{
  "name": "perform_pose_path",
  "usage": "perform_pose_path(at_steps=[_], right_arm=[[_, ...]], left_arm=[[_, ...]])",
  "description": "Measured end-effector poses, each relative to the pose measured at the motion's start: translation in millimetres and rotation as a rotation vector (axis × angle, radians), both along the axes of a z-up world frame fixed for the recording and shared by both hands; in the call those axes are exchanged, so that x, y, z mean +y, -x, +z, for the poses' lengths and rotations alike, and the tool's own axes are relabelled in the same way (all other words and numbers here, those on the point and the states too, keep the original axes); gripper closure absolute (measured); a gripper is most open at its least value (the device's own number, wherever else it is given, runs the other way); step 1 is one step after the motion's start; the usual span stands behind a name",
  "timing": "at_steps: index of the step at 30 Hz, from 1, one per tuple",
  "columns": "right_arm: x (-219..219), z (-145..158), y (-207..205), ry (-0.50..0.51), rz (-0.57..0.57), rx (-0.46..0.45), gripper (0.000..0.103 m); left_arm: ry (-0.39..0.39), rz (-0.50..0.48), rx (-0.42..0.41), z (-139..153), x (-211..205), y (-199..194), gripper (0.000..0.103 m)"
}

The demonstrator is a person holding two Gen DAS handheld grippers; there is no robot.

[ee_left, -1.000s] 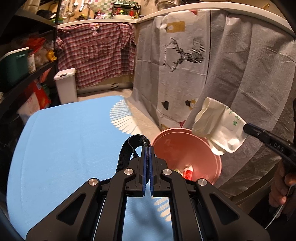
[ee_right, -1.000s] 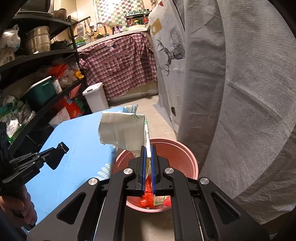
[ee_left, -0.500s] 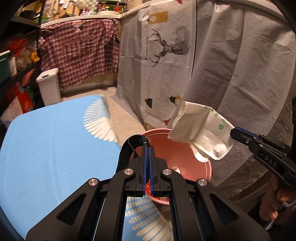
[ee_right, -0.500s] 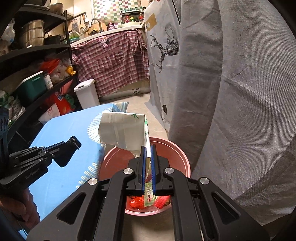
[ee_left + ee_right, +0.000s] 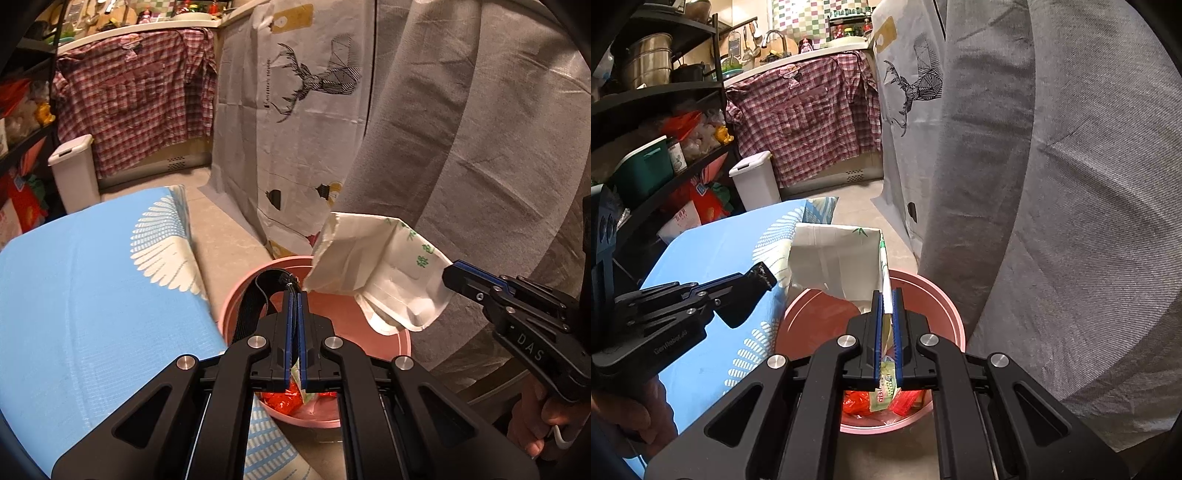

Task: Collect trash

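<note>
A pink trash bin [image 5: 236, 295] stands on the floor by the blue table; it also shows in the right wrist view [image 5: 945, 295]. Red and green wrappers [image 5: 875, 400] lie inside it. My right gripper [image 5: 886, 299] is shut on a white paper bag [image 5: 834, 258] with green print and holds it above the bin; the bag also shows in the left wrist view [image 5: 369, 266]. My left gripper [image 5: 294, 299] is shut on a black strap [image 5: 251, 306] that loops up over the bin's near rim. In the right wrist view the left gripper [image 5: 753, 284] is at the left.
A blue tablecloth with white feather print [image 5: 92, 288] covers the table at left. Grey cloth [image 5: 461, 147] and a deer-print sheet [image 5: 295, 110] hang behind the bin. A white lidded bin [image 5: 74, 173], a plaid shirt [image 5: 140, 92] and cluttered shelves [image 5: 646, 147] stand further back.
Both grippers have moved closer over the pink bin. The paper bag stays held in the right gripper, the strap in the left.
</note>
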State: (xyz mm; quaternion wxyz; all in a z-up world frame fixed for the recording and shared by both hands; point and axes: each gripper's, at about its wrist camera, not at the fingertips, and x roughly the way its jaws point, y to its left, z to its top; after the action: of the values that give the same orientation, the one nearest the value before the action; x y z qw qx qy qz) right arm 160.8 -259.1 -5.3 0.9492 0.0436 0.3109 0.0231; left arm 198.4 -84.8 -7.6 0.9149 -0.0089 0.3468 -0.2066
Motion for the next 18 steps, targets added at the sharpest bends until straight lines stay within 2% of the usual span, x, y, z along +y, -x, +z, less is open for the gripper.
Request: perform_pose_path(at_steps=[3, 5, 7, 8, 9, 15, 18], right_arm=[[1, -4, -3, 0.007, 0.003, 0.020, 0.094], [3, -8, -5, 0.020, -0.008, 0.041, 0.092], [0, -10, -8, 0.010, -0.013, 0.053, 0.073], [-1, -10, -8, 0.004, -0.018, 0.055, 0.052], [-2, -11, -7, 0.004, -0.022, 0.053, 0.046], [-5, -10, -4, -0.007, -0.035, 0.047, 0.046], [-5, -6, 2, -0.008, -0.035, 0.033, 0.042]], left_arm=[[-0.001, -0.021, 0.013, -3, -5, -2, 0.099], [-0.011, -0.021, 0.018, -5, -6, -2, 0.090], [-0.008, -0.013, 0.016, -5, -4, -2, 0.075], [-0.003, -0.006, 0.017, -5, -3, -3, 0.074], [0.004, -0.004, 0.020, -4, -1, -3, 0.073], [0.003, 0.004, 0.013, 0, 2, 2, 0.073], [-0.013, 0.016, 0.000, 4, 5, 10, 0.065]])
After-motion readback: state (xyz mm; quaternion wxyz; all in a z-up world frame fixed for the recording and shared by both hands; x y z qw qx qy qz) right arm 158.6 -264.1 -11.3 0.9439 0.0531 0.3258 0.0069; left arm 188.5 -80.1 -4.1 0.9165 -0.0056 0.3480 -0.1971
